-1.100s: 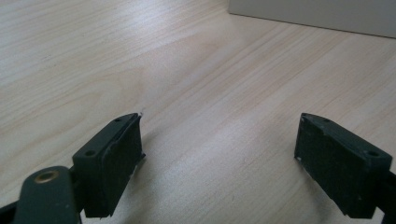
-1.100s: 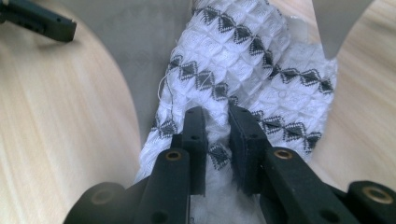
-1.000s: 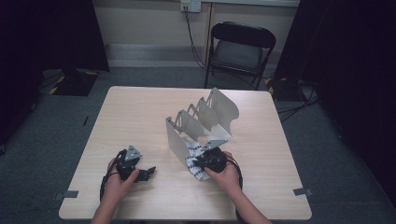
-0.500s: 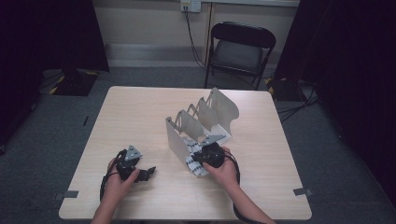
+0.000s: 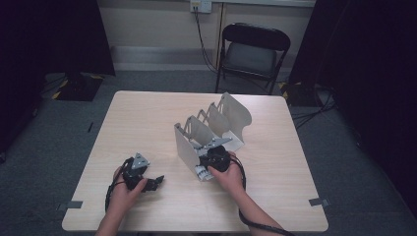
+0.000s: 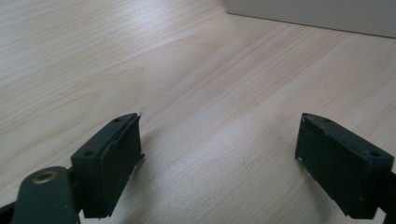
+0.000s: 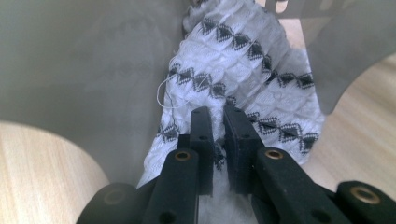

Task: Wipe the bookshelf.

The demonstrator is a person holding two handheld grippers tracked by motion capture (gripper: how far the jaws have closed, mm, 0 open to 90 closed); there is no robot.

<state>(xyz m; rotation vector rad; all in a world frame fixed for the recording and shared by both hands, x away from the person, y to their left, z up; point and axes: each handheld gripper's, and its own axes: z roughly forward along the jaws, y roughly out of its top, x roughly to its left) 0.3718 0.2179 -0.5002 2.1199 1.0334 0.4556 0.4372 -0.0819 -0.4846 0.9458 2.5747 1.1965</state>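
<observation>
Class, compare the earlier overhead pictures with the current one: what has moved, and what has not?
The right gripper, shut on the patterned cloth, has pushed it forward, deeper into the nearest slot of the grey rack. The left gripper stays open over the table; the rack has not shifted.

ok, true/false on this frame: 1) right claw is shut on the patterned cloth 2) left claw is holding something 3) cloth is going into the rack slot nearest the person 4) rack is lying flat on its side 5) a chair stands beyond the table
1) True. The right claw has its jaws pinched on the white cloth with the black diamond pattern.
2) False. The left claw is open, with bare table between its jaws.
3) True. The cloth sits between the rack's nearest divider and the next one.
4) False. The rack stands upright, dividers pointing up.
5) True. A dark folding chair stands beyond the far edge.
</observation>
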